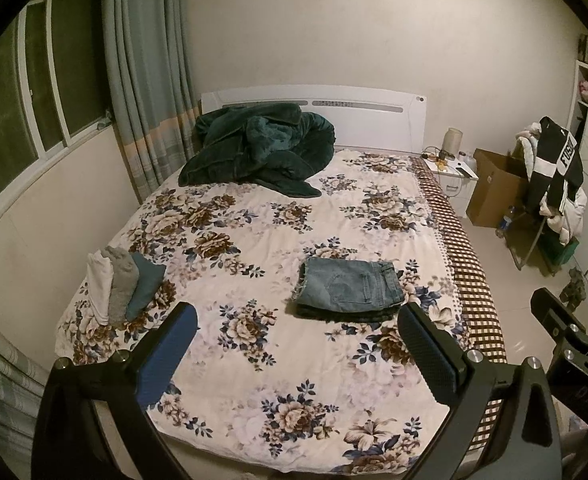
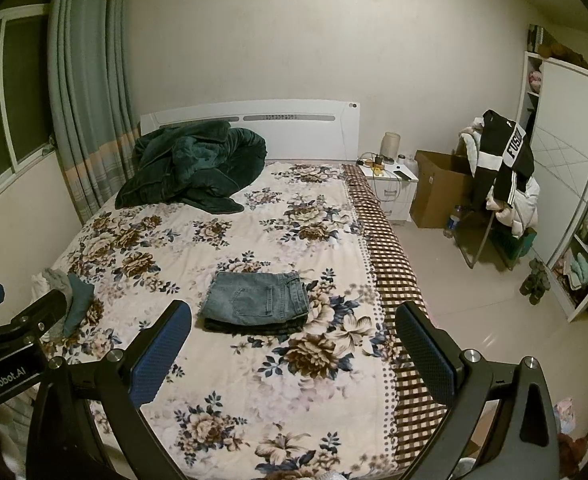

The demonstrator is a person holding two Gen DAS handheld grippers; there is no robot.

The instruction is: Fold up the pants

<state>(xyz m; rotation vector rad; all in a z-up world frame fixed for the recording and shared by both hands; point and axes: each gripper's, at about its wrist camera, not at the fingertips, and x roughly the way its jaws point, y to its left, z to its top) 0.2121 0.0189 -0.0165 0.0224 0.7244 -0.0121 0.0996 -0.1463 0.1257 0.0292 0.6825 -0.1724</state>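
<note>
Pants (image 1: 348,290) folded on floral bed (image 1: 254,360); left claw (image 1: 298,356), right claw (image 2: 294,354) spread wide, empty.

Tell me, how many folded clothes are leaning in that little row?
3, at the bed's left edge: a white folded cloth outermost, a grey one in the middle, a teal one nearest the folded blue jeans.

Two wrist views from the foot of the bed (image 1: 254,216), both facing the headboard (image 1: 314,116).

Each looks out between its own hand-held gripper's fingers, standing well back. Both share the bed, headboard and nightstand (image 2: 390,188); each catches the other gripper at its edge.
</note>
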